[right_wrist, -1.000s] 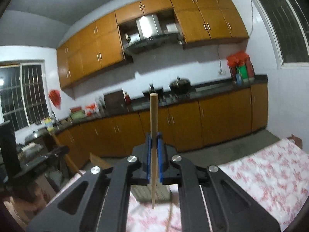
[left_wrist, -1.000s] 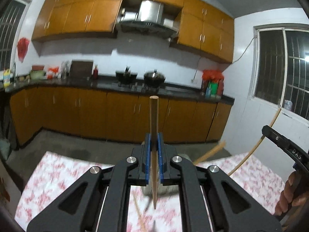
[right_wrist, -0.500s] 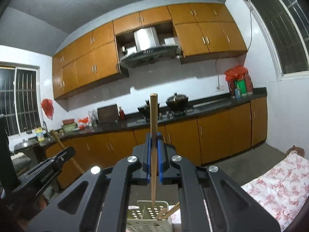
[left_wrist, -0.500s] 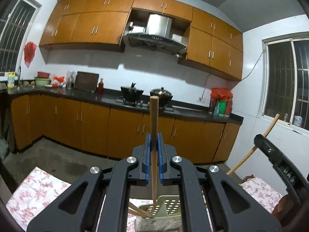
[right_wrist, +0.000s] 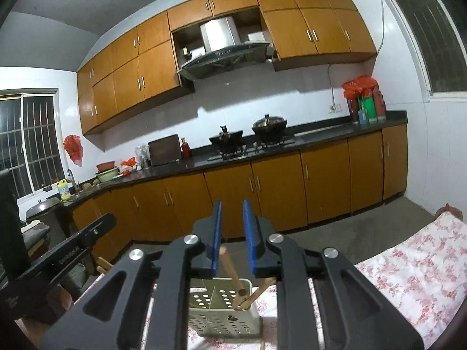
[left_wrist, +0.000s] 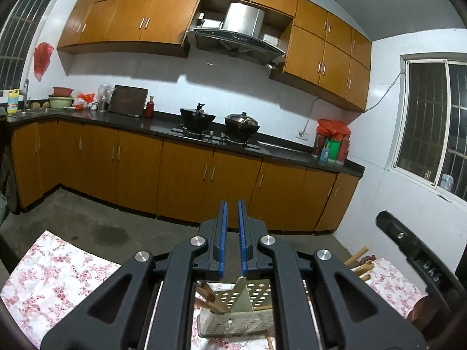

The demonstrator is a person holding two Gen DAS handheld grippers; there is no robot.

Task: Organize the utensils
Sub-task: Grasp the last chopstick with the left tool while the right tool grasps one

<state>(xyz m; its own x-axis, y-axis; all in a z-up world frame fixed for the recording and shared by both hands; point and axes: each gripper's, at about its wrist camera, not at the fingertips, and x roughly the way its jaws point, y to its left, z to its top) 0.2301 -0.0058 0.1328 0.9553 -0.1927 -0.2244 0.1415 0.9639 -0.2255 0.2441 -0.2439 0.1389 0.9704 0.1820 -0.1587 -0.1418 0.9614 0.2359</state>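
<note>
Two grippers fill the lower half of our wrist views, and neither one holds anything. Our left gripper (left_wrist: pixel 231 204) sits at the bottom centre of its frame with its blue pads (left_wrist: pixel 223 233) parted by a narrow gap, through which we see only the cabinet fronts behind. Our right gripper (right_wrist: pixel 232 202) stands wider apart, its blue pads (right_wrist: pixel 249 233) clearly separated. Below both of them, low in the middle of each frame, stands the perforated utensil holder (left_wrist: pixel 251 300) on the floral tablecloth (left_wrist: pixel 58 271); a divider splits it into compartments. In the right wrist view a wooden chopstick (right_wrist: pixel 232 271) leans inside the holder's right-hand compartment, its upper end rising between the pads without touching either, and a second wooden stick (right_wrist: pixel 259 290) leans beside it toward the right. In the left wrist view we see wooden handles (left_wrist: pixel 208 296) slanting out over the holder's left side. More wooden stick ends (left_wrist: pixel 357 259) poke up at the lower right of that frame, near the other gripper's black body. Across the upper part of both frames run orange cabinets (left_wrist: pixel 140 17), a range hood (left_wrist: pixel 239 35) and two dark pots (left_wrist: pixel 242 122) on the stove.
</note>
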